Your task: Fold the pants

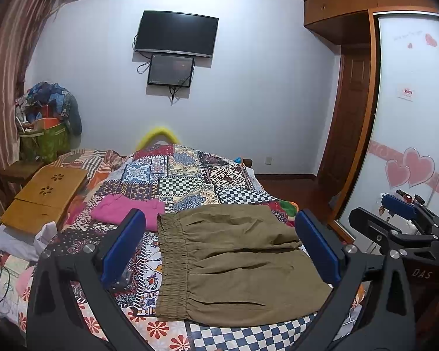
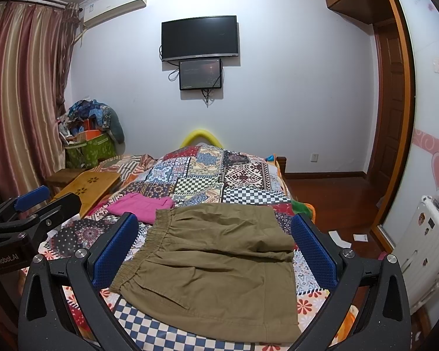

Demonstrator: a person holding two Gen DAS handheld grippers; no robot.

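Olive-brown pants lie folded into a compact stack on the patchwork bedspread, elastic waistband on the left. My left gripper hovers above them, open, its blue pads spread wide to either side of the stack and nothing between them. My right gripper is also open and empty, held over the same stack. In the left wrist view the right gripper shows at the right edge; in the right wrist view the left gripper shows at the left edge.
A pink garment lies folded just beyond the pants. A wooden lap desk rests on the bed's left side. The bed's right edge drops to a wooden floor beside a wardrobe. A white suitcase stands at right.
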